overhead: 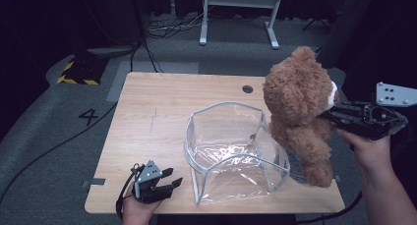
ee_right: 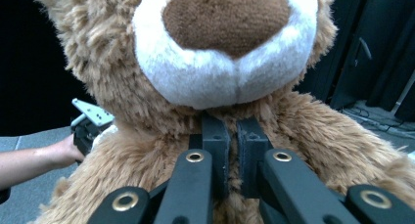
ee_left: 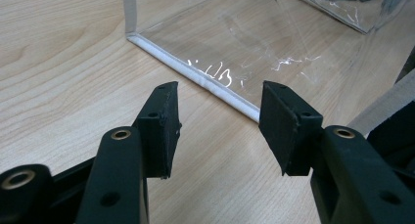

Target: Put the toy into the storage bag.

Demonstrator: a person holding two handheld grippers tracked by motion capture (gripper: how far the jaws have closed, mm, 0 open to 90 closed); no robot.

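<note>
Gripping the teddy bear (overhead: 299, 112) at the fur under its chin, the right claw (overhead: 328, 114) holds the toy off the bench (overhead: 147, 136) at the right of the high frame, just beside the clear plastic bag (overhead: 231, 151), probably so it can go in through the open top. The bag stands upright in the middle of the frame with its mouth gaping. The left claw (overhead: 169, 178), at the lower left, rests low near the bag's front corner with its jaws apart and nothing between them, seemingly placed to steady that edge. The right gripper view shows the two jaws pinched together in the bear's (ee_right: 215, 87) throat fur. The left gripper view shows the bag's white seam (ee_left: 195, 77) just ahead of the spread jaws, not touching them.
</note>
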